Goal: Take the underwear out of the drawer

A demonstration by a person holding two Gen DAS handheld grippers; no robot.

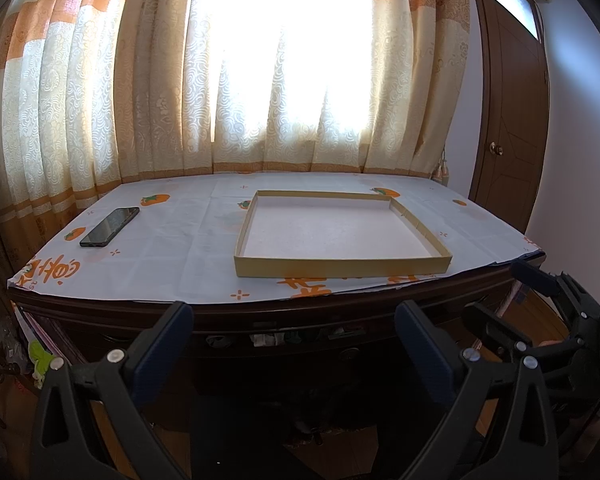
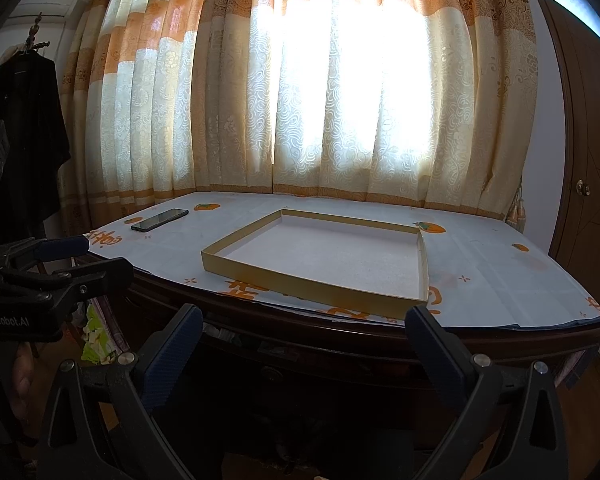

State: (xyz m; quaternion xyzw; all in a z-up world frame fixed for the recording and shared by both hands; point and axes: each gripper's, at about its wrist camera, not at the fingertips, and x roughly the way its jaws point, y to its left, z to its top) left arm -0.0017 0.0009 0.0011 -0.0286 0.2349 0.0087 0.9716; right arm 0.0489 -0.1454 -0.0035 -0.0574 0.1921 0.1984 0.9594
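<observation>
You are holding the left gripper (image 1: 294, 330) and right gripper (image 2: 302, 334), fingers spread wide and empty, before the drawer (image 1: 284, 338) under the worktop (image 1: 188, 264), where bunched underwear (image 1: 266, 339) is barely showing, risking a snag in the narrow gap.

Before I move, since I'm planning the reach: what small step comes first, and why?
Probably bring the open left gripper forward and down to the drawer below the table edge. It appears slightly ajar, with cloth showing in the gap, and both grippers are empty and short of it. The box lid on top holds nothing.
</observation>
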